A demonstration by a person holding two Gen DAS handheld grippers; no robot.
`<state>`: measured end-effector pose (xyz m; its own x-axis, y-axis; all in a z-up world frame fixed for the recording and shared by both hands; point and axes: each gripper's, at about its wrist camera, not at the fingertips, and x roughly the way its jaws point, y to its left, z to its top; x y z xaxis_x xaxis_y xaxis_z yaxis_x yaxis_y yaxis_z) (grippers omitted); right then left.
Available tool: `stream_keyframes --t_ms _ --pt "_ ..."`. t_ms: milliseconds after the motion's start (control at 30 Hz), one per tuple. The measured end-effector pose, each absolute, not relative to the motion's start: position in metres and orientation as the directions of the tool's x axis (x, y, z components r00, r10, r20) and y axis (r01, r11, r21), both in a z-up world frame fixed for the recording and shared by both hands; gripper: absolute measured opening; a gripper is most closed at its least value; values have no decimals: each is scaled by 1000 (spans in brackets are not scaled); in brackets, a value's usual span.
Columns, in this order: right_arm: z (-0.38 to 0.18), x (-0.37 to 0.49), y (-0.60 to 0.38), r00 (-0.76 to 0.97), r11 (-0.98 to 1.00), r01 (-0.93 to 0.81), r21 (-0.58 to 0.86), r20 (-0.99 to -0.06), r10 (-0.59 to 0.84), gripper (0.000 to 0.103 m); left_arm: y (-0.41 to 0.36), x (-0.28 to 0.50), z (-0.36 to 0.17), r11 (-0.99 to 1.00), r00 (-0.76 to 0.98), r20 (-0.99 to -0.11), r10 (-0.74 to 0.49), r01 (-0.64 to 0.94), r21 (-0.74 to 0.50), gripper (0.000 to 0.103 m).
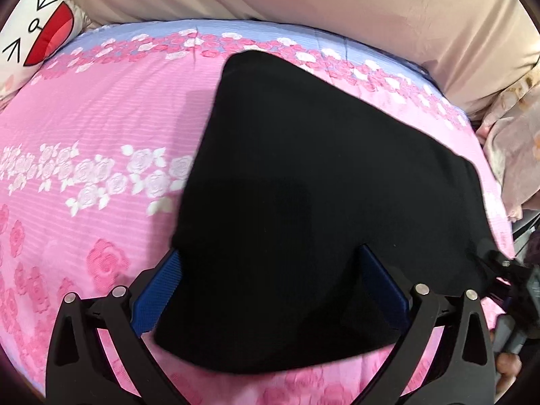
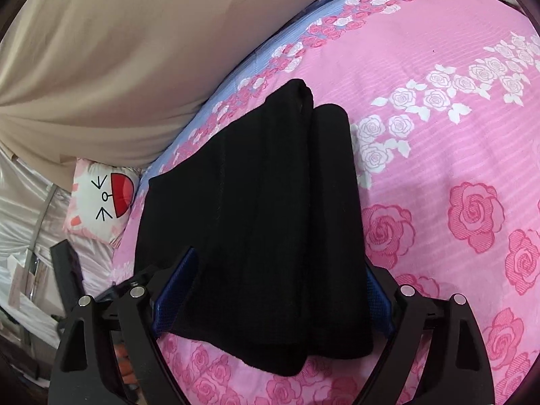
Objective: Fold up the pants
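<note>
The black pants (image 1: pixel 303 202) lie folded in layers on the pink rose bedspread (image 1: pixel 84 128). In the left wrist view my left gripper (image 1: pixel 270 280) stands wide open, its blue pads (image 1: pixel 158 300) on either side of the pants' near end, and the cloth lies between them. In the right wrist view the pants (image 2: pixel 256 209) stretch away as a long folded strip. My right gripper (image 2: pixel 280 287) is also wide open, its blue pads (image 2: pixel 175 290) flanking the near end of the strip. The right gripper's body shows at the right edge of the left wrist view (image 1: pixel 506 280).
A beige quilt (image 1: pixel 337 6) is piled along the bed's far side. A white cartoon-face pillow (image 1: pixel 37 33) lies at the corner; it also shows in the right wrist view (image 2: pixel 101 199). A floral blanket (image 1: pixel 513 155) sits at the right. The bed edge drops off at the left of the right wrist view.
</note>
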<state>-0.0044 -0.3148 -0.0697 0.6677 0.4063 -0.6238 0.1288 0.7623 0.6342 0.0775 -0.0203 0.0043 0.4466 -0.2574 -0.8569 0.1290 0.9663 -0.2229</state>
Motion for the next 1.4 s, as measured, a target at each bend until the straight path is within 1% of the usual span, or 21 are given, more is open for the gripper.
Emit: stream_keyframes --t_ms 100,200,233,367,433,467,533,567,600,633,667,700,733,767,800,833,900,1000,1100,1233,1400 --pt "-71 -8 -318 668 763 105 638 -613 421 85 15 74 4 951 426 -854 -299 62 -303 98" --pt "-72 -11 -319 667 774 90 626 -615 420 85 37 79 -12 909 351 -848 -396 18 -417 98" --pt "-72 -11 -317 669 779 88 621 -616 416 85 38 78 -10 907 369 -837 -404 41 -419 98" --pt "-73 -10 -315 673 784 86 615 -617 409 88 16 81 -11 891 326 -830 -452 133 -433 98" --pt "-73 -9 -315 672 788 81 611 -617 409 89 1 86 -12 912 350 -842 -410 167 -374 98" --pt "-73 -9 -315 673 786 81 613 -615 411 93 -4 89 -13 917 362 -842 -399 177 -358 98" --pt "-72 -6 -311 674 786 70 614 -610 417 98 -12 95 -13 918 382 -835 -396 187 -350 98" --pt "-72 -4 -306 675 799 70 597 -619 403 98 -14 98 -13 917 384 -833 -398 187 -352 98" --pt "-71 -3 -303 677 815 76 574 -630 381 98 -15 99 -13 916 384 -831 -402 186 -356 97" --pt "-71 -1 -299 680 830 79 552 -639 360 98 -16 101 -12 918 387 -833 -396 184 -351 93" --pt "-70 1 -296 681 842 92 532 -651 337 97 -19 101 -11 920 391 -833 -391 191 -343 81" --pt "-69 2 -295 683 844 109 525 -656 320 88 -21 99 -8 916 389 -830 -400 203 -346 70" --pt "-69 2 -295 687 846 132 516 -663 297 60 -23 97 -4 920 397 -831 -390 200 -337 65" --pt "-70 3 -296 682 844 138 518 -668 298 49 -23 95 0 925 407 -831 -379 202 -322 54" --pt "-70 3 -299 689 821 127 556 -645 330 45 -23 91 6 929 420 -830 -367 206 -306 46" --pt "-68 1 -301 696 808 127 576 -632 341 42 -23 88 11 934 429 -830 -356 202 -296 42" --pt "-59 -5 -298 707 820 111 562 -624 332 39 -22 85 19 936 441 -826 -351 197 -293 30" --pt "-43 -17 -287 726 826 63 560 -593 347 37 -21 74 36 942 469 -818 -332 199 -269 24" --pt "-24 -32 -277 745 834 15 552 -563 359 36 -18 56 56 947 505 -803 -317 217 -237 23" --pt "-9 -49 -268 752 840 -13 543 -549 366 36 -16 35 74 947 531 -789 -310 242 -210 22" --pt "-4 -67 -258 756 836 -33 547 -533 379 37 -12 16 80 949 540 -785 -303 246 -198 22"
